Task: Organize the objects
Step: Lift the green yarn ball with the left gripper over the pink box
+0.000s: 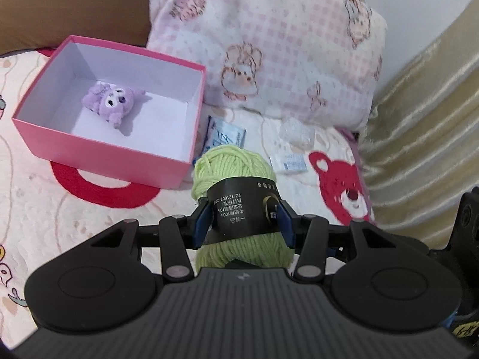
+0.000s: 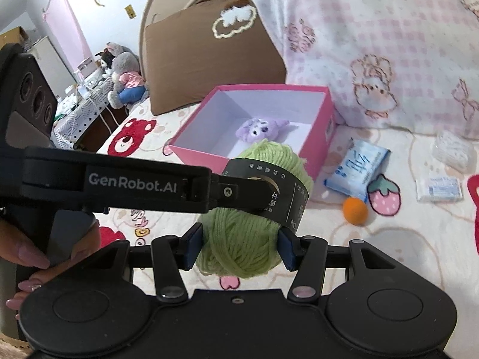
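Note:
A green yarn ball [image 1: 230,164] with a black paper band hangs above the bedspread, held by both grippers. My left gripper [image 1: 243,224] is shut on the banded middle. In the right wrist view the left gripper [image 2: 260,187] reaches in from the left across the yarn ball [image 2: 269,155]. My right gripper [image 2: 239,248] is shut on the yarn's near end, a pad on each side. An open pink box [image 1: 110,152] lies just beyond, to the left, with a purple plush toy [image 1: 112,101] inside. The same pink box [image 2: 326,131] and purple plush toy [image 2: 260,128] show in the right wrist view.
On the bedspread right of the box lie a blue tissue pack [image 2: 356,170], an orange ball [image 2: 354,206], a white packet [image 2: 440,190] and a clear bag [image 2: 455,149]. A pink checked pillow [image 1: 284,45] and a brown cushion [image 2: 209,51] stand behind. A hand [image 2: 27,257] holds the left gripper.

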`<state>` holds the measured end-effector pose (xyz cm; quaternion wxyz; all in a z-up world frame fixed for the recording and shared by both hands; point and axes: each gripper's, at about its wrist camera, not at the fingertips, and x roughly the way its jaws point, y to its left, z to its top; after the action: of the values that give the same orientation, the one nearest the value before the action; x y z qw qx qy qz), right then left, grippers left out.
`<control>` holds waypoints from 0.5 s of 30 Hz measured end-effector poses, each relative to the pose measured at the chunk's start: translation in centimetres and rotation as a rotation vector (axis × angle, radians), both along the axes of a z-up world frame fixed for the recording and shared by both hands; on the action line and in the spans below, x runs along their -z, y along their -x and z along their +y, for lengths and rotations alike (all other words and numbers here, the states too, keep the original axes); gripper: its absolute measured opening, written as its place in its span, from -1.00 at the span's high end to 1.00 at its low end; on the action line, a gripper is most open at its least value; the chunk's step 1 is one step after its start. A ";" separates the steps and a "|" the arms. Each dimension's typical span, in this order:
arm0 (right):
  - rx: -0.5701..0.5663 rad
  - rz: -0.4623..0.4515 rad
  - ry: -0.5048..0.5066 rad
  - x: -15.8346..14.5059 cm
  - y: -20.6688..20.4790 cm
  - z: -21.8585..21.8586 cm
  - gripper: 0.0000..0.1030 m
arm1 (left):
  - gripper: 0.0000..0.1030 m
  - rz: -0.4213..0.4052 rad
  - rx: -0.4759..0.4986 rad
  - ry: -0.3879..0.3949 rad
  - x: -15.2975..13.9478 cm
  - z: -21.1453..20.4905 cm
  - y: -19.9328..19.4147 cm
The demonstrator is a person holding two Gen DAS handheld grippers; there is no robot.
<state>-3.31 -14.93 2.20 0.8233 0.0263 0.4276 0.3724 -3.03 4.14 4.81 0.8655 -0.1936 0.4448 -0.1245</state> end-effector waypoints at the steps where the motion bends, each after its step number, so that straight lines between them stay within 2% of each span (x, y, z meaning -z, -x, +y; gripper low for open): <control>1: -0.006 -0.012 0.002 -0.3 0.1 0.3 -0.12 | 0.10 -0.013 -0.001 -0.006 -0.3 0.3 0.1; 9: -0.026 -0.019 -0.034 -1.8 -1.5 2.3 -0.12 | 0.10 -0.034 -0.005 -0.048 -2.4 2.2 -1.1; 15: -0.066 -0.023 -0.052 -1.1 -3.2 3.1 -0.12 | 0.10 -0.005 0.009 -0.060 -2.4 3.2 -3.5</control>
<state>-0.09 -11.83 3.28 0.8146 0.0294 0.4088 0.4105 0.47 7.32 7.22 0.8715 -0.1653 0.4471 -0.1154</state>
